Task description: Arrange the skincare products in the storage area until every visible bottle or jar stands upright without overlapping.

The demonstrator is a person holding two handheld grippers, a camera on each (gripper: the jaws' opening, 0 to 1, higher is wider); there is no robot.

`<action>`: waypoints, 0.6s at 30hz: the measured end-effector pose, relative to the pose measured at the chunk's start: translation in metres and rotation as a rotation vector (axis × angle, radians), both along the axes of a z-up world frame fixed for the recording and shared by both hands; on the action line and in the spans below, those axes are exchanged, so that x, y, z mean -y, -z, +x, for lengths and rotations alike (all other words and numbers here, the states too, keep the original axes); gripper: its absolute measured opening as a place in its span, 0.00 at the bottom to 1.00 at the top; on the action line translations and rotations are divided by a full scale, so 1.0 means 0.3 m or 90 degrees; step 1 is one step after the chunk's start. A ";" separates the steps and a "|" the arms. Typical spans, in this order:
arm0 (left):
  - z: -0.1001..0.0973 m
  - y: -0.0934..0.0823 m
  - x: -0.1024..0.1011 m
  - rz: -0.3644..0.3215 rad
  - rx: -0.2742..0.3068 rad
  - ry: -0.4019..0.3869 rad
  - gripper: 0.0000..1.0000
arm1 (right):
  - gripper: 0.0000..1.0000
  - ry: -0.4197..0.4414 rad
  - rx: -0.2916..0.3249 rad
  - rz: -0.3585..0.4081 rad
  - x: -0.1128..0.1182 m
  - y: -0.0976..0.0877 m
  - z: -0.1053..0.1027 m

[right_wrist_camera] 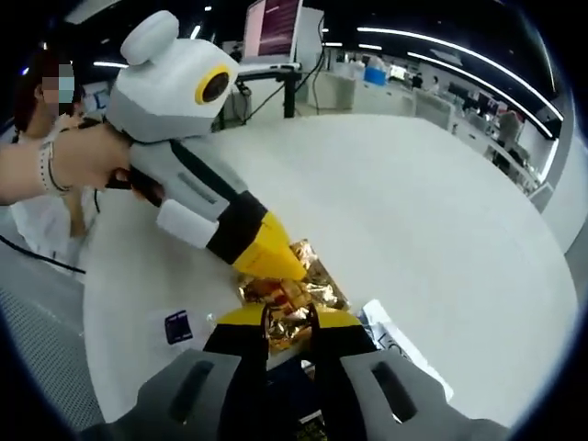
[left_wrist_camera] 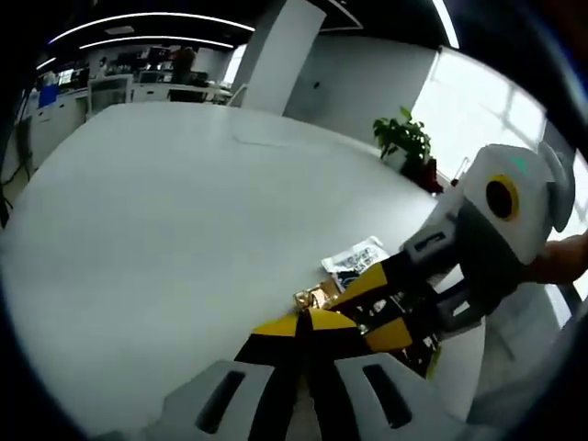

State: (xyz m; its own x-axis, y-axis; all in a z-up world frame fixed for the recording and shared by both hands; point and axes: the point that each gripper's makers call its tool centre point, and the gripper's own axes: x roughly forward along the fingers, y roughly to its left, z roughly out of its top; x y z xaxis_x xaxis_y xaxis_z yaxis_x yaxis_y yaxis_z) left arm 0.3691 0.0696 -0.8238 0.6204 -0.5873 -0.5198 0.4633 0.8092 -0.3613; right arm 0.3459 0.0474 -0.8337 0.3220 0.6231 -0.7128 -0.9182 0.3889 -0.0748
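Down at the near edge of the white bench (left_wrist_camera: pixel 165 239), both tools meet over a small cluster of packets. In the left gripper view, the left hand-held gripper (left_wrist_camera: pixel 303 323) has its yellow-and-black jaws drawn together, tips at a gold foil packet (left_wrist_camera: pixel 315 296); whether it actually pinches the foil I cannot tell. The right hand-held gripper (left_wrist_camera: pixel 386 308) comes in from the right, just beside it, and a white printed sachet (left_wrist_camera: pixel 354 260) lies just beyond. In the right gripper view, the right hand-held gripper (right_wrist_camera: pixel 290 317) has its jaws close together around the crinkled edge of the gold foil packet (right_wrist_camera: pixel 299 280), apparently nipping it. The left hand-held gripper (right_wrist_camera: pixel 280 266) reaches in from the left, held by a person's hand (right_wrist_camera: pixel 96 165), its tip touching the same foil. A small dark sachet (right_wrist_camera: pixel 177 326) lies on the bench to the left, and the white printed sachet (right_wrist_camera: pixel 395 344) to the right. A potted plant (left_wrist_camera: pixel 404 138) stands beyond the bench's far edge.
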 end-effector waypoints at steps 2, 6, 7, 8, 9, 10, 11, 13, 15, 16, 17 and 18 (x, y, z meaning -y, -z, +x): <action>0.001 -0.002 0.002 0.001 0.003 0.001 0.01 | 0.18 0.002 -0.003 0.001 0.001 0.000 -0.001; 0.016 -0.022 -0.018 0.009 0.028 -0.009 0.01 | 0.18 0.000 -0.004 0.002 0.002 -0.004 -0.008; 0.034 -0.042 -0.036 0.007 0.050 -0.026 0.02 | 0.18 -0.001 -0.007 0.002 0.003 -0.005 -0.010; 0.041 -0.054 -0.046 0.004 0.061 -0.034 0.06 | 0.18 -0.001 -0.009 0.003 0.002 -0.006 -0.011; 0.045 -0.070 -0.062 -0.003 0.068 -0.052 0.10 | 0.18 -0.002 -0.011 0.003 0.002 -0.007 -0.012; 0.043 -0.079 -0.065 -0.007 0.072 -0.051 0.13 | 0.18 -0.003 -0.010 0.003 0.003 -0.008 -0.013; 0.040 -0.089 -0.069 -0.009 0.077 -0.045 0.13 | 0.18 -0.005 -0.009 0.002 0.003 -0.009 -0.016; 0.030 -0.096 -0.051 -0.008 0.087 -0.019 0.10 | 0.18 -0.006 -0.009 0.003 0.003 -0.009 -0.014; 0.014 -0.084 -0.033 0.000 0.080 -0.002 0.11 | 0.18 -0.006 -0.010 0.003 0.003 -0.009 -0.014; 0.007 -0.073 -0.023 0.004 0.076 0.007 0.10 | 0.18 -0.006 -0.010 0.002 0.003 -0.009 -0.014; 0.002 -0.061 -0.015 0.004 0.068 0.012 0.09 | 0.18 -0.006 -0.009 0.003 0.003 -0.009 -0.014; -0.005 -0.049 -0.004 0.005 0.061 0.021 0.09 | 0.18 -0.006 -0.010 0.003 0.004 -0.010 -0.013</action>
